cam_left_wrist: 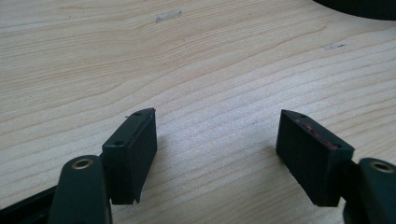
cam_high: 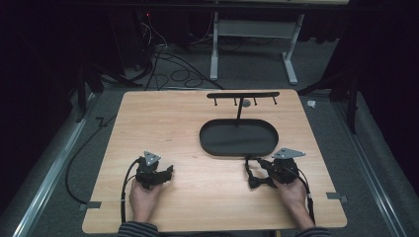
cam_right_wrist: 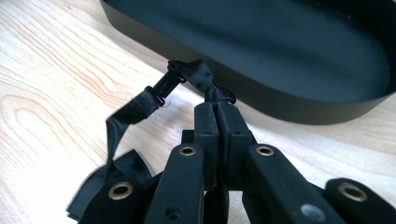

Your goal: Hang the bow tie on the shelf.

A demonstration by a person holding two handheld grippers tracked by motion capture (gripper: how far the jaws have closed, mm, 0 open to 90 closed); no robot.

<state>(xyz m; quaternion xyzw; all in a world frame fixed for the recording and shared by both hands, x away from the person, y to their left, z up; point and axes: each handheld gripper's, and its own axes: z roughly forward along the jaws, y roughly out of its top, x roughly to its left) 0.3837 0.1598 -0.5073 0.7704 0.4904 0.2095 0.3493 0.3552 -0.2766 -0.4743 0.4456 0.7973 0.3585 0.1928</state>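
Observation:
A black bow tie (cam_high: 261,181) with a thin strap lies on the wooden table (cam_high: 168,123), just in front of the black oval tray (cam_high: 237,139). My right gripper (cam_high: 258,164) is shut on the strap; in the right gripper view the jaws (cam_right_wrist: 217,109) pinch the strap's knotted end, right against the tray's wall (cam_right_wrist: 289,105). The strap (cam_right_wrist: 140,105) loops back to the bow by the gripper's left side. My left gripper (cam_high: 169,171) rests low over the table at front left. Its jaws (cam_left_wrist: 217,135) stand open over bare wood.
A black stand (cam_high: 242,95) with a crossbar of small hooks rises from the tray's far side. A person's hands hold both grippers near the table's front edge. Cables and a desk frame lie on the floor beyond the table.

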